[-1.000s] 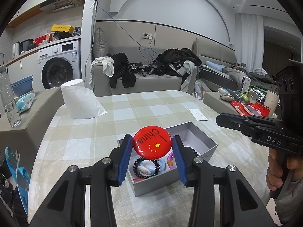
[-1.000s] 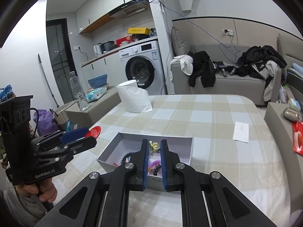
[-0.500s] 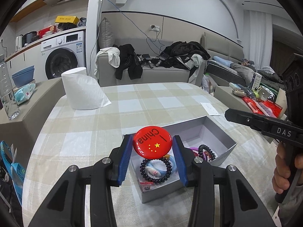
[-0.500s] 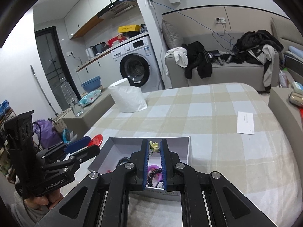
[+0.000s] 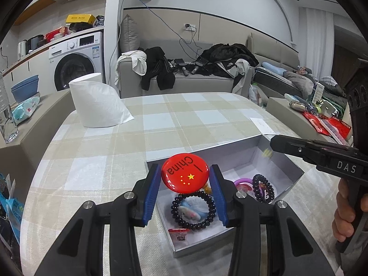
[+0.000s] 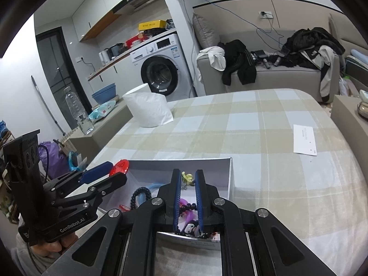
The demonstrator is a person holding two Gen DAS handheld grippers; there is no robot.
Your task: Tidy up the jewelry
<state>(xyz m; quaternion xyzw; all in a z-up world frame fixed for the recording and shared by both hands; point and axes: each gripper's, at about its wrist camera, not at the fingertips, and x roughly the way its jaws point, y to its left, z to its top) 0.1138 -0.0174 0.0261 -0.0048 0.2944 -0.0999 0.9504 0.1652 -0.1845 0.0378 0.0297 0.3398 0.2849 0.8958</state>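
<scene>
My left gripper (image 5: 185,176) is shut on a round red China badge (image 5: 185,173) and holds it above the near left part of an open grey box (image 5: 243,158). The box holds a dark bead bracelet (image 5: 193,210), a second dark bracelet (image 5: 263,187), a purple ring (image 5: 241,180) and small charms. My right gripper (image 6: 188,179) hovers over the box (image 6: 226,174) with its jaws narrow and nothing between them. A small yellow charm (image 6: 187,177) lies beyond its tips.
The box stands on a checked tablecloth (image 5: 174,124). A white paper roll (image 5: 96,101) stands at the far left. A white card (image 6: 304,142) lies on the right of the table. A sofa with clothes (image 5: 184,73) stands behind.
Both grippers have moved closer over the box. The left still holds the badge. The right gripper's jaws have opened slightly.
</scene>
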